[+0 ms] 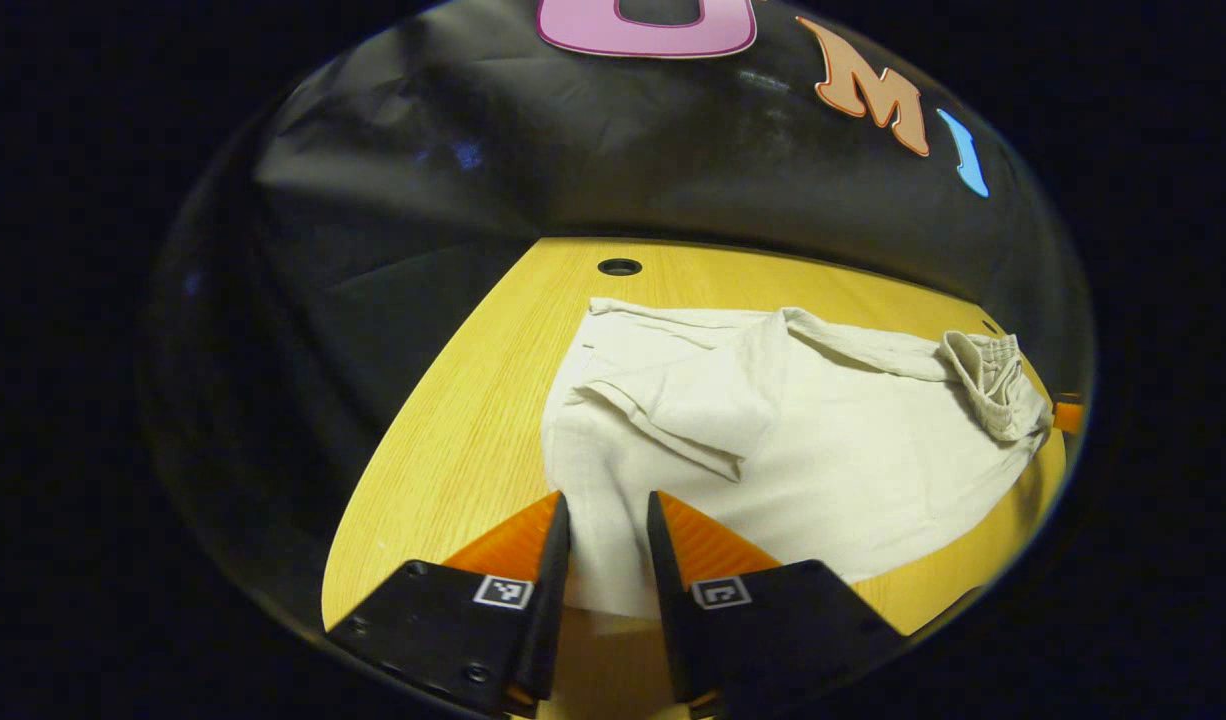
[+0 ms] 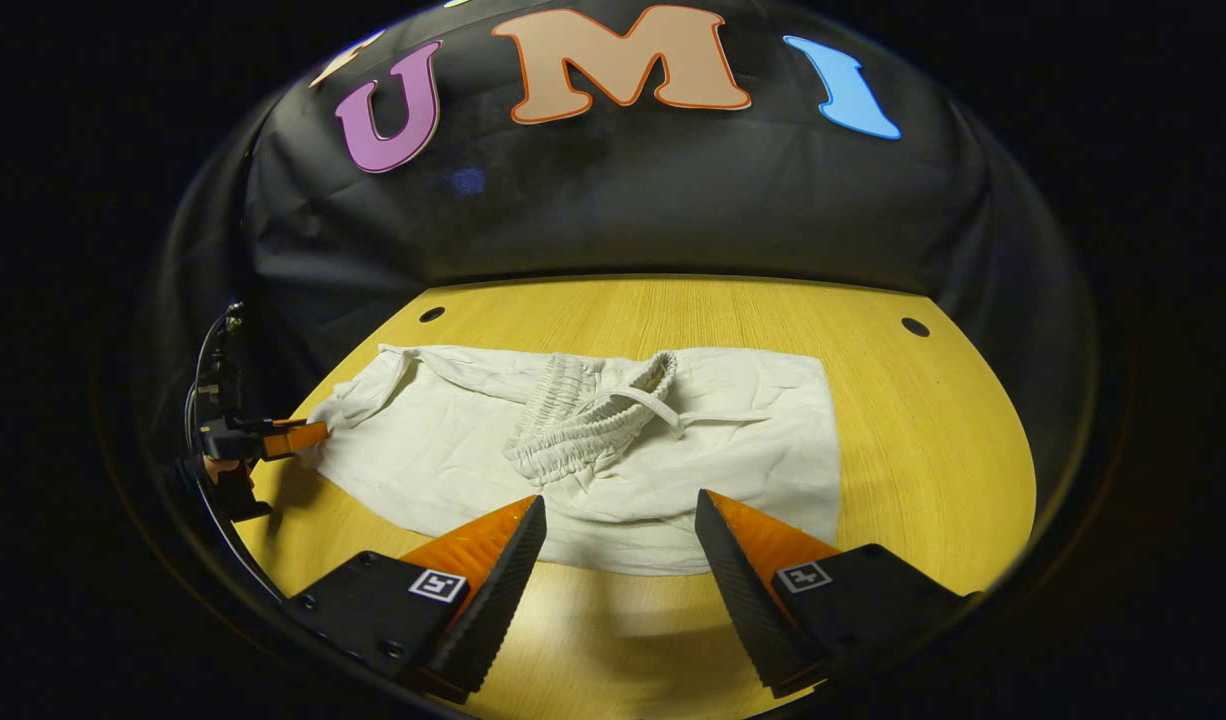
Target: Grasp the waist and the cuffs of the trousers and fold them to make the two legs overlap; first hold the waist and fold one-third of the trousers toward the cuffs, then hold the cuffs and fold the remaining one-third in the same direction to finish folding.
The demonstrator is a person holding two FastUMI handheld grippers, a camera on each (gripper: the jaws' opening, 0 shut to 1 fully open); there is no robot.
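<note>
Cream-white trousers (image 2: 613, 450) lying rumpled on a yellow wooden table (image 2: 923, 450), already partly folded into a broad low heap, gathered elastic waistband (image 2: 583, 415) with a drawstring turned back on top near the middle, cuff end (image 1: 613, 560) at the near table edge

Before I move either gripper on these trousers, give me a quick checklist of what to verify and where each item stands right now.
1. Trousers lie on the table: ok.
2. Left gripper straddles the cloth's near edge, jaws narrow: ok; whether they pinch it, cannot tell.
3. Right gripper is open, short of the cloth's near edge: not ok, nothing held.
4. Elastic waistband is bunched on top of the cloth: not ok.
5. Legs overlapping evenly: cannot tell.
</note>
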